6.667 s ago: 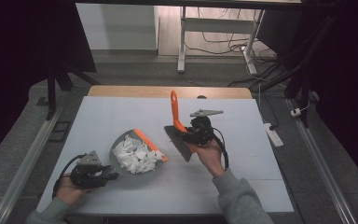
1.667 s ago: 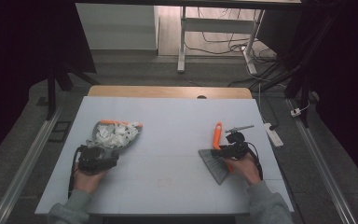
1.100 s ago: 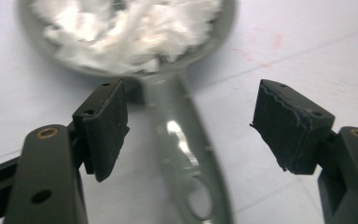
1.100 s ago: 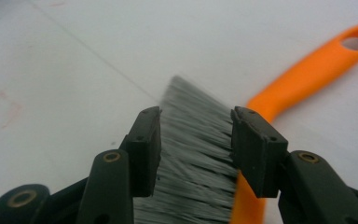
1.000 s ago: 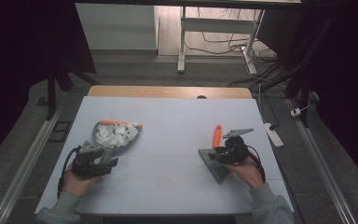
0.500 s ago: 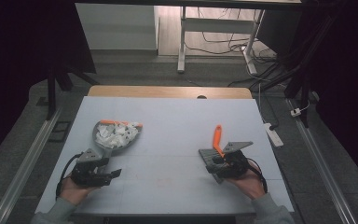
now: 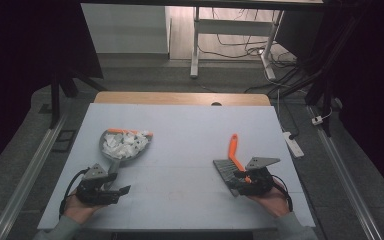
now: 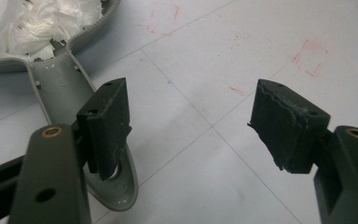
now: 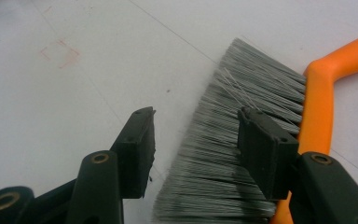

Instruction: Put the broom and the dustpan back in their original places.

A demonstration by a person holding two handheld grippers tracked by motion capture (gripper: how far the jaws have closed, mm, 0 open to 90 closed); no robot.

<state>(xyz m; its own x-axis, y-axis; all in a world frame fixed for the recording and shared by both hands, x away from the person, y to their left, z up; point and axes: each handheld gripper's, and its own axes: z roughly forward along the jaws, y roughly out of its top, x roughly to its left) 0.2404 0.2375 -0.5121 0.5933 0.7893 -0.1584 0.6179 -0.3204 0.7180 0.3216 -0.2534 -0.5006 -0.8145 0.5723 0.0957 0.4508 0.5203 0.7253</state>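
The brush (image 9: pixel 242 154) lies released beneath the wide-open right claw (image 9: pixel 196 154), whose jaws have just been opening. The dustpan (image 8: pixel 70 88) lies beside the open left claw (image 8: pixel 191 126). Both should be withdrawn straight back, undisturbed.

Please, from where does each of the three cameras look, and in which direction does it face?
High view: above the person's side, facing forward and down on the table; both hands and tongs show.
Left gripper view: on the left tongs, open, facing the dustpan and its paper scraps.
Right gripper view: on the right tongs, just opened, facing the brush.
Shared: the high view also has the dustpan and the brush.
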